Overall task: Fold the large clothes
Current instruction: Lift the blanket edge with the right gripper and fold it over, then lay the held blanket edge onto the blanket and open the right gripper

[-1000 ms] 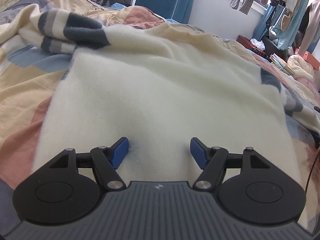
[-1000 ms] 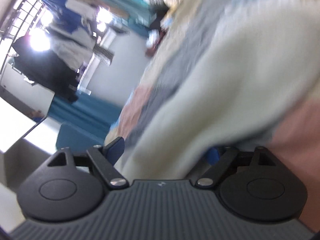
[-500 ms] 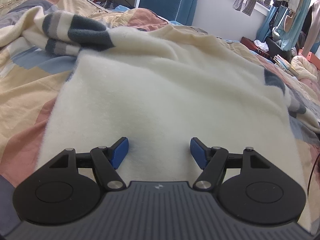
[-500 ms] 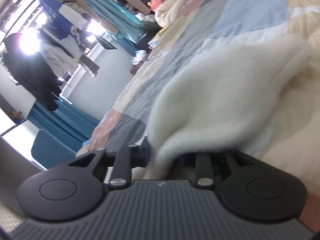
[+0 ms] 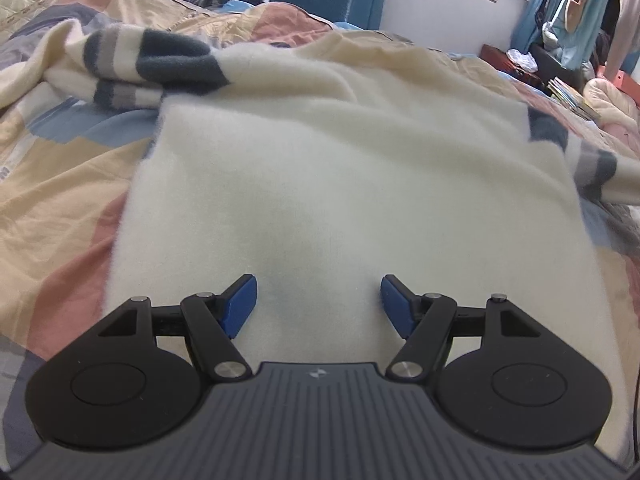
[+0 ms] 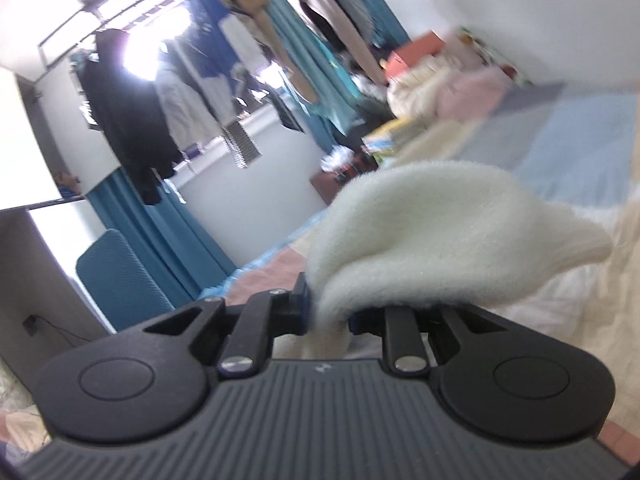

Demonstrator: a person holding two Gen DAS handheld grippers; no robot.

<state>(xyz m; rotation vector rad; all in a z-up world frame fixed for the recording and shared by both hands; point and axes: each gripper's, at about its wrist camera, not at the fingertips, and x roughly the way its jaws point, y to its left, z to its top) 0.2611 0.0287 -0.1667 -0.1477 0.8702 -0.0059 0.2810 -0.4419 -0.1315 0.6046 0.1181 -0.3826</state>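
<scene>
Holding a fold of the fluffy cream fleece sweater with grey-striped sleeves point(image 6: 440, 236) firmly in the clenched right hand-held gripper point(image 6: 326, 314). Resting the left hand-held gripper point(image 5: 318, 300) released, blue pads wide apart, above the sweater body spread ahead on the patchwork quilted bed point(image 5: 60, 184). Better to carry the lifted part slowly across, keeping it taut, pressing the body flat.

sweater point(image 5: 328, 184): cream, fuzzy
sleeves point(image 5: 160, 64): navy/grey/cream stripes
bedspread point(image 5: 60, 184): peach, pink, blue patchwork
my claw pads point(image 5: 240, 304): blue, black arms
curtains point(image 6: 168, 232): teal
</scene>
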